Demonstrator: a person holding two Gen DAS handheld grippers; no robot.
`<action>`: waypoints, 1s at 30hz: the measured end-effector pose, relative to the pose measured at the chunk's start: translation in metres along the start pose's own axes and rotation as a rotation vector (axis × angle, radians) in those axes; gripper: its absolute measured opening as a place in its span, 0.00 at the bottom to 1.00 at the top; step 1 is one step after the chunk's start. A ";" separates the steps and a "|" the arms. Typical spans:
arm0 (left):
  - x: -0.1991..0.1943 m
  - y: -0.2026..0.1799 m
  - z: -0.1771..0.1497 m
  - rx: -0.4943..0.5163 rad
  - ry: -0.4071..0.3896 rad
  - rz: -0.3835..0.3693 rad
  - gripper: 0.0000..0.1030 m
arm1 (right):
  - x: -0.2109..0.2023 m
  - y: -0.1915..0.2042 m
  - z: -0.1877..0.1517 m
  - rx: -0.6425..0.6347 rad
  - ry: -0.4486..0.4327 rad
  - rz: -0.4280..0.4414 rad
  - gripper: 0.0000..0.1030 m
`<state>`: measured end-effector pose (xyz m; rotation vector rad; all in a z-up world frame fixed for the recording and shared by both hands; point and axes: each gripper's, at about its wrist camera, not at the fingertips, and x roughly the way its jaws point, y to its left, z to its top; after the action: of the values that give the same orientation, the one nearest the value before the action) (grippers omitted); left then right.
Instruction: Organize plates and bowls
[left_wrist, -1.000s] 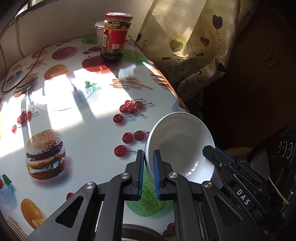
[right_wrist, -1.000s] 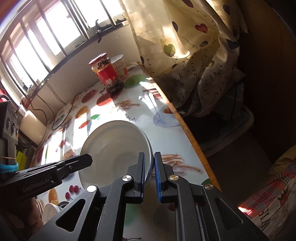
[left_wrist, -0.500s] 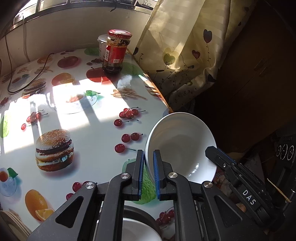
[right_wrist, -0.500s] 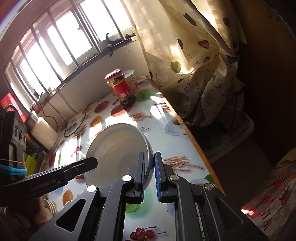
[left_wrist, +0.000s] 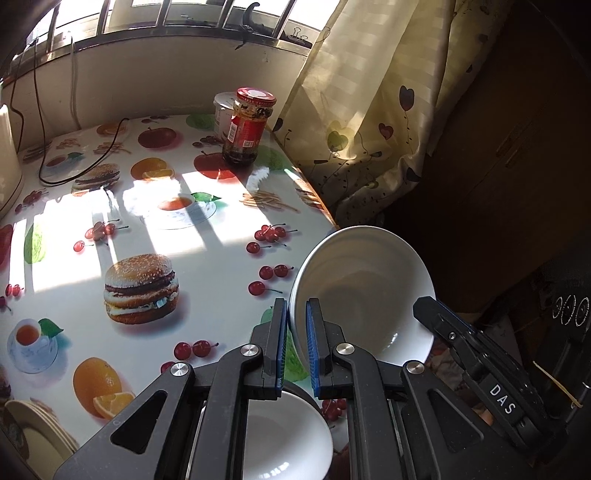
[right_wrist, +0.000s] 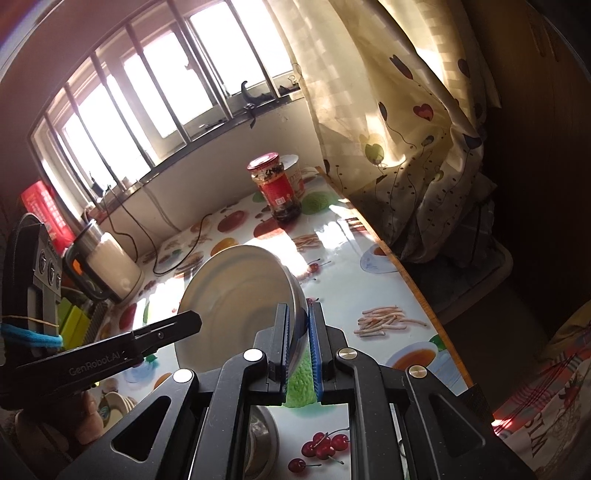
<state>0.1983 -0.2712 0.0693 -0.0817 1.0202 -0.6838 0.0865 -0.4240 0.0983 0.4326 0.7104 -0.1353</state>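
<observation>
Sunlit kitchen table (left_wrist: 207, 258) with that loud fruit-and-burger oilcloth, barred window behind it, heart-print curtain (left_wrist: 369, 110) hanging off the right edge.

Left wrist view first: your left gripper (left_wrist: 295, 343) has its jaws pinched narrow on the near rim of a white bowl (left_wrist: 362, 288), which is tipped up on edge and hanging in the air over the table's right corner. Your right gripper (left_wrist: 424, 306) comes in from the lower right and bites the opposite rim, so you've got it carried two-handed, my guess being that a rim pinch on slick ceramic would swivel with only one grip. Right under your fingers sits another white bowl (left_wrist: 288, 439), nested in what looks like a darker dish. I'd bet that's where bowls get stacked. A pile of cream plates (left_wrist: 40, 424) peeks in at the bottom left. The chili jar (left_wrist: 249, 127) and a white tub (left_wrist: 225, 110) sit way back by the wall, well out of your way.

Right wrist view: same story from the other side. The right gripper (right_wrist: 298, 347) is clamped tight on the white bowl (right_wrist: 236, 299) rim, and the left gripper (right_wrist: 192, 319) reaches in from the left onto the far rim. A kettle (right_wrist: 110, 266) with its cord (right_wrist: 162, 254) sits at the back left, and the plates (right_wrist: 114, 404) show faintly below. Can't tell exactly what the metal-looking dish under your fingers is.
</observation>
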 end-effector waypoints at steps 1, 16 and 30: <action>-0.004 0.002 -0.002 -0.004 -0.004 -0.002 0.10 | -0.002 0.003 -0.001 -0.002 -0.002 0.002 0.10; -0.037 0.018 -0.021 -0.032 -0.039 0.004 0.10 | -0.023 0.033 -0.021 -0.029 -0.001 0.038 0.11; -0.055 0.035 -0.044 -0.056 -0.041 0.022 0.10 | -0.027 0.050 -0.041 -0.047 0.025 0.058 0.11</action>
<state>0.1610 -0.2018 0.0741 -0.1327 1.0000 -0.6316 0.0543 -0.3622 0.1055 0.4098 0.7234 -0.0585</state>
